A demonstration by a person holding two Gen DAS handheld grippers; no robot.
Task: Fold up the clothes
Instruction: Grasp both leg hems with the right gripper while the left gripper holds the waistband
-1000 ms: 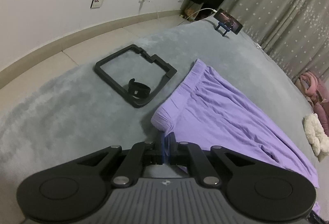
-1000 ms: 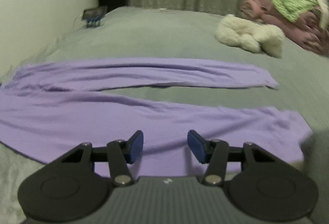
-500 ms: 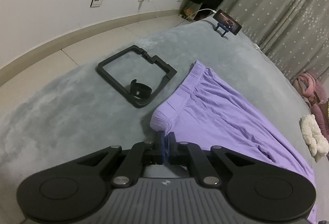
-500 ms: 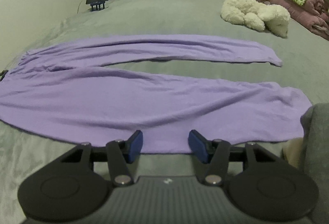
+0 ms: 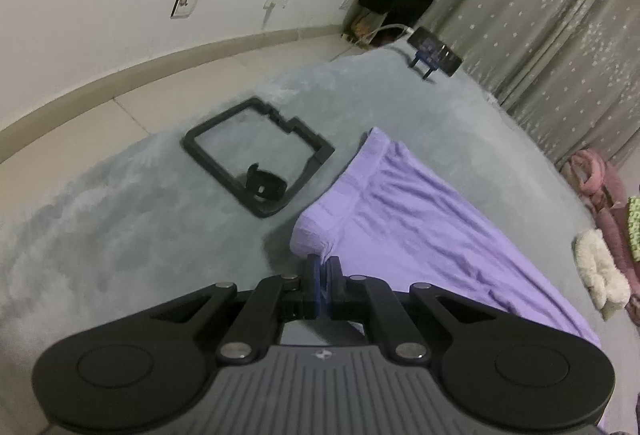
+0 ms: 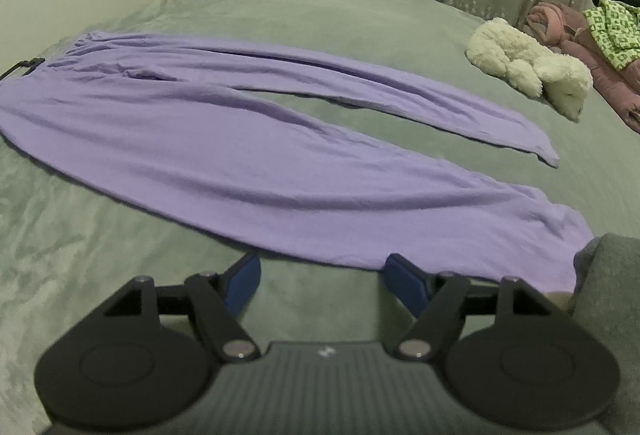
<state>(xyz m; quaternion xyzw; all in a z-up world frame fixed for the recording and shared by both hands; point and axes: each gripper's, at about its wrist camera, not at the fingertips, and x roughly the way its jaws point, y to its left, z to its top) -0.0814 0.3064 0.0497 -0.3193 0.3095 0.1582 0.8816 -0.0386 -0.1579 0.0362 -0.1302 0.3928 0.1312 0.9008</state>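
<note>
Two grippers working lengthwise: left gripper (image 5: pixel 322 267) is pinching the long purple cotton trousers' (image 6: pixel 224 139) waist corner, right gripper (image 6: pixel 322 279) is spreading, empty, just short of the near leg.

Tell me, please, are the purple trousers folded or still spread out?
Spread out: the purple trousers lie flat on the bed, both legs extended and apart.

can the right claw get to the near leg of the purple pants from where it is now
Probably yes. The right claw, its jaws opening with nothing between them, sits just short of the near leg of the purple pants, with only bare bedspread between.
</note>
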